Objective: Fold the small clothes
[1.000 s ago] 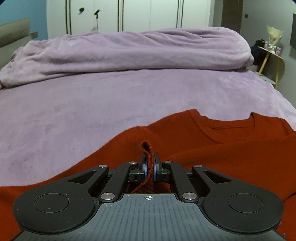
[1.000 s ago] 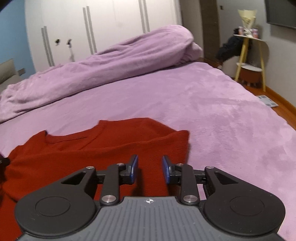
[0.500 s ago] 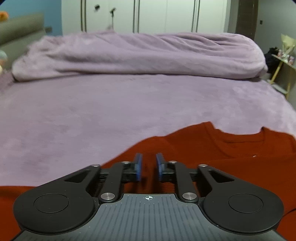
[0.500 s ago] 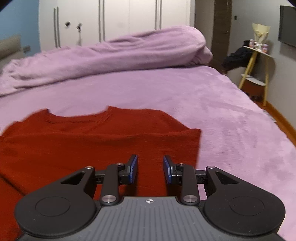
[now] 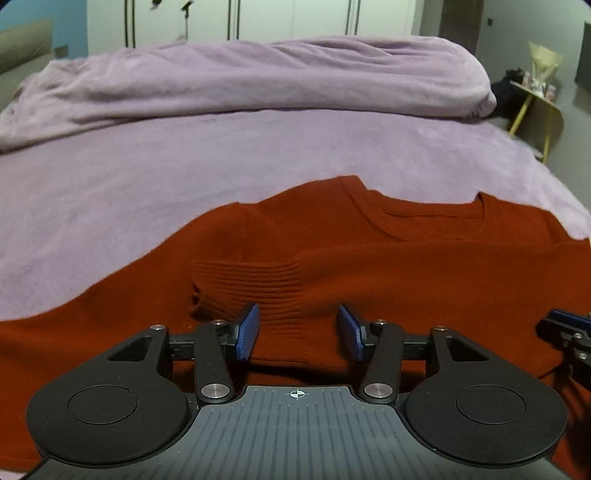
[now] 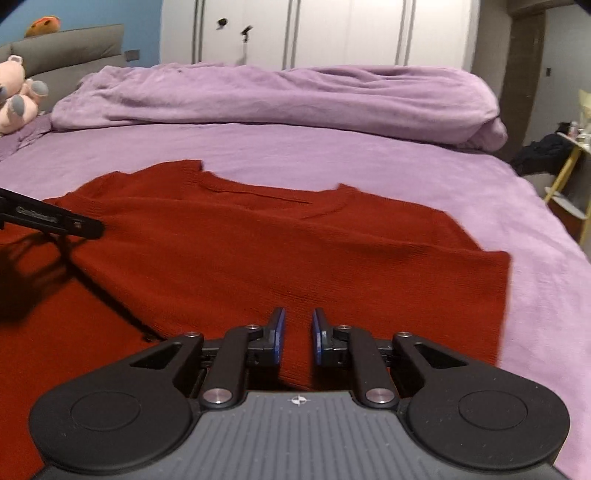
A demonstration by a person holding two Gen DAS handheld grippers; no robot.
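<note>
Left wrist view: the left tool point(image 5: 298, 331) gapes wide, holding nothing, over a ribbed cuff point(image 5: 255, 286) on the red sweater point(image 5: 406, 266) spread across the bed point(image 5: 110, 192).

Right wrist view: the right tool point(image 6: 297, 335), fingers slightly parted and empty, hovers above the sweater's point(image 6: 258, 258) near edge.

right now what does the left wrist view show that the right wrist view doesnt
Only the left wrist view shows the sweater's ribbed cuff lying just ahead of the open left gripper. Only the right wrist view shows the pink plush toy by the grey headboard and the sweater's folded right edge. Both show the red sweater, purple bedspread, rolled blanket and white wardrobe.
</note>
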